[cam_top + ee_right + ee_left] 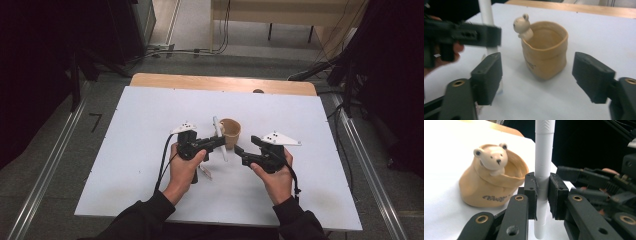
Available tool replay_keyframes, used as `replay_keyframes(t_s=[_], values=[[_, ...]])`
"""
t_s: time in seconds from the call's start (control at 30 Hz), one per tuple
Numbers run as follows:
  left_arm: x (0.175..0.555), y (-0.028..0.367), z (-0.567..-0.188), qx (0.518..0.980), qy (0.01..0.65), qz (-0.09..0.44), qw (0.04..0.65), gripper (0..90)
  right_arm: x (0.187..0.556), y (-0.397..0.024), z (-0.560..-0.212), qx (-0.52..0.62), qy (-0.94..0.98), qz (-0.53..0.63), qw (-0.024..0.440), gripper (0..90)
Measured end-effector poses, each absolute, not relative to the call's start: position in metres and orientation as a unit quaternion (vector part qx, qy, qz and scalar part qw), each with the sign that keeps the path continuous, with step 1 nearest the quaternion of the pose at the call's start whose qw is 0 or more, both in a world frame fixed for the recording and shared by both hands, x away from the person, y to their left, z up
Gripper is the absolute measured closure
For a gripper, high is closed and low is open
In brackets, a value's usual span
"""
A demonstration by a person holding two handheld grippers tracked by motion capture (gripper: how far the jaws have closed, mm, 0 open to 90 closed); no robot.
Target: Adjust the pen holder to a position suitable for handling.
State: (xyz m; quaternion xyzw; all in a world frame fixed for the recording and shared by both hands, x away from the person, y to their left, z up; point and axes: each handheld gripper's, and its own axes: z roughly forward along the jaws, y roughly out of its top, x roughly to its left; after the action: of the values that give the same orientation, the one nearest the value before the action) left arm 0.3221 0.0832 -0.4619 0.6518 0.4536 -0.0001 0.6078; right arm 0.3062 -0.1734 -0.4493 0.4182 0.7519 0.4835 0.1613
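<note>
A tan pot (231,132) shaped like a sack, with a small bear figure on its rim (492,158), stands mid-table. My left gripper (219,143) is shut on a white pen (218,136), just left of the pot. In the left gripper view the pen (544,157) stands upright between the pads, my left gripper (543,192) clamping its middle. My right gripper (239,150) stands open just right of the pen. In the right gripper view my right gripper (539,75) frames the pot (546,55) from a short way off, pads not touching it.
A white board (150,115) covers the wooden table (200,81). A small white piece (205,173) lies by the left hand. Dark stands and cables ring the table on the floor.
</note>
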Motion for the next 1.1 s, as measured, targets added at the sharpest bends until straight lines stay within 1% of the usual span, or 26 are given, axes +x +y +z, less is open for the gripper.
replay_keyframes(t_s=[0.1, 0.17, 0.77, 1.1], values=[[0.324, 0.087, -0.46, 0.645, 0.457, 0.004, 0.612, 79.6, 0.306, -0.175, -0.453, 0.426, 0.755, 0.471, 0.164, 17.3], [0.326, 0.089, -0.458, 0.643, 0.457, 0.003, 0.614, 79.6, 0.307, -0.177, -0.455, 0.431, 0.756, 0.465, 0.164, 17.0], [0.345, 0.085, -0.452, 0.63, 0.468, -0.002, 0.619, 79.6, 0.31, -0.181, -0.46, 0.446, 0.752, 0.457, 0.161, 18.3], [0.358, 0.08, -0.441, 0.621, 0.473, 0.001, 0.626, 79.6, 0.311, -0.181, -0.461, 0.448, 0.752, 0.456, 0.158, 18.3]])
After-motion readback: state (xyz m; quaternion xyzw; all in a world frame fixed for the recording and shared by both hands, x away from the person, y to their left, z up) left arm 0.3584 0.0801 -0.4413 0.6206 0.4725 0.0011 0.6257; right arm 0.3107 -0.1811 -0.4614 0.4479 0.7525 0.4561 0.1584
